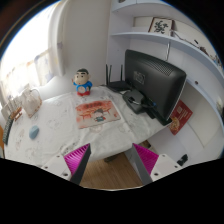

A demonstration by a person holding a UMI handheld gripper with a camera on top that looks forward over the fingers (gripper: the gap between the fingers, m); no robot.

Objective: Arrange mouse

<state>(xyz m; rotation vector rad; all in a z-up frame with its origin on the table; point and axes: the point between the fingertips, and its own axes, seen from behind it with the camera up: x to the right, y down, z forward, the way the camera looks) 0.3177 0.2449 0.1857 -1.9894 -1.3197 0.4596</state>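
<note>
A white desk (70, 135) stands ahead of me, beyond the fingers. A small pale rounded object (34, 131) lies on its left part; I cannot tell whether it is the mouse. A dark keyboard (135, 101) lies in front of the black monitor (152, 78), with a small dark lump (150, 113) at its near end. My gripper (112, 160) is open and empty. It hangs short of the desk's front edge, over the wooden floor (110, 172). Its magenta pads (78, 157) stand far apart.
A cartoon figurine (84, 82) stands at the back of the desk, with a magazine (98, 112) lying in the middle. A red booklet (180, 118) lies to the right of the monitor. White wall shelves (165, 35) hang above. A wire basket (28, 100) sits at the left.
</note>
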